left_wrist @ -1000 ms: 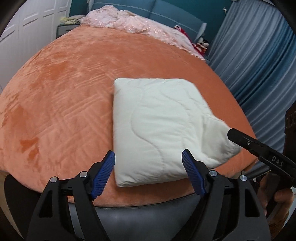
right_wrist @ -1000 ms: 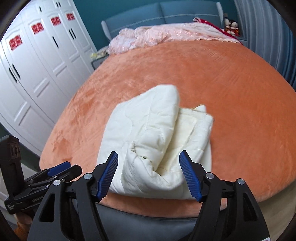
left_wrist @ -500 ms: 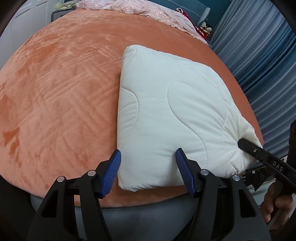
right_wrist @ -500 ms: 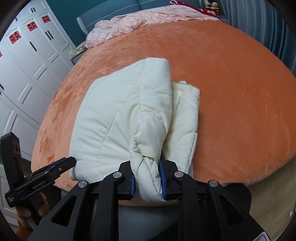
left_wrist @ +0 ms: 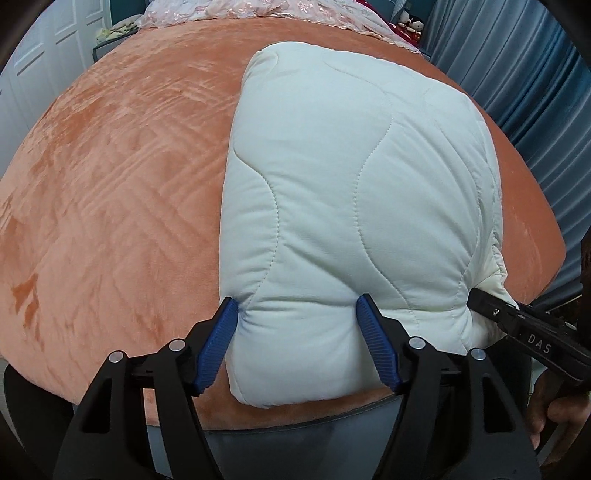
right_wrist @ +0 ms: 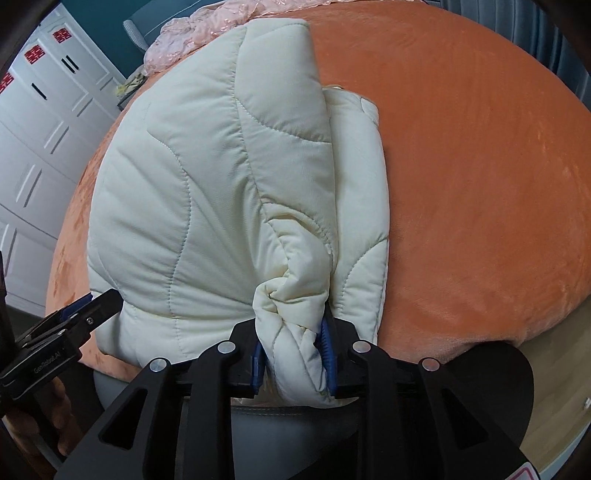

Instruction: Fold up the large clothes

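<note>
A cream quilted padded garment [left_wrist: 343, 192] lies folded into a thick rectangle on the orange bed [left_wrist: 110, 192], its near edge at the bed's front. My left gripper [left_wrist: 297, 336] is open, its blue pads pressed against either side of the garment's near left corner. My right gripper [right_wrist: 293, 358] is shut on a bunched fold of the garment [right_wrist: 236, 184] at its near right corner. The right gripper also shows at the right edge of the left wrist view [left_wrist: 517, 325]. The left gripper shows at the left of the right wrist view [right_wrist: 79, 312].
A pink lace blanket [left_wrist: 258, 9] lies at the bed's far end. Blue curtains [left_wrist: 535, 74] hang on the right. White wardrobe doors [right_wrist: 33, 110] stand on the left. A grey bed frame [left_wrist: 332, 435] runs below the near edge.
My right gripper closed on the garment's near right fold. My left gripper moved forward so its open pads now straddle the near left corner. Both cameras came closer to the garment.
</note>
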The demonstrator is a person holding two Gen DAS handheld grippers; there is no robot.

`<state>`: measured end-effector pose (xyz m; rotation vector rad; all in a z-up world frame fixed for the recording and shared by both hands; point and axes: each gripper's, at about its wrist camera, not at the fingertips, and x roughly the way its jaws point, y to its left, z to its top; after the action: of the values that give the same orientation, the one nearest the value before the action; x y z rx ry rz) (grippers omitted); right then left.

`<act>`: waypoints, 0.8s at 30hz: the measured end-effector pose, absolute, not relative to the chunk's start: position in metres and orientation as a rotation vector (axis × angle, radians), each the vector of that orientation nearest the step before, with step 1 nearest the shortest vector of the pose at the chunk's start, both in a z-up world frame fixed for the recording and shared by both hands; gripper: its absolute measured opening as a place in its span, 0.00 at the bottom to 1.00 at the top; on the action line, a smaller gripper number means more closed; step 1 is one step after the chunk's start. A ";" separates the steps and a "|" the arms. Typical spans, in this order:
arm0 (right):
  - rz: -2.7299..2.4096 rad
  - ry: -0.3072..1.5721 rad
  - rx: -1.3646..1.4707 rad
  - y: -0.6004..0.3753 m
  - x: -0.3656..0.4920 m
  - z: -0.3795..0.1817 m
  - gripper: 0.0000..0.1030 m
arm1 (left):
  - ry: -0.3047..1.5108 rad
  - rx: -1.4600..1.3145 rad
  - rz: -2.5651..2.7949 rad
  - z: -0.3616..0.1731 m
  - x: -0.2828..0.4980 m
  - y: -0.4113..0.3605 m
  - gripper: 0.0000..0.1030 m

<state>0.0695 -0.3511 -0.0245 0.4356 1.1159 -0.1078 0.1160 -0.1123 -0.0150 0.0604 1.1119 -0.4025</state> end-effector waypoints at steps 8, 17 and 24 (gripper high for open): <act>-0.114 1.113 0.412 -0.355 0.073 -0.030 0.21 | 1.103 0.100 -0.365 -0.024 0.119 -0.121 0.66; -0.117 1.101 0.400 -0.335 0.075 -0.028 0.23 | 1.089 0.122 -0.352 -0.025 0.121 -0.123 0.67; -0.122 1.065 0.500 -0.353 0.056 0.025 0.46 | 1.041 -0.052 -0.355 0.034 0.142 -0.076 0.66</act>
<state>0.0557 -0.3531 0.0248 0.4996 1.0653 -0.1219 0.1421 -0.0762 0.0342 -0.0517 1.0406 -0.3546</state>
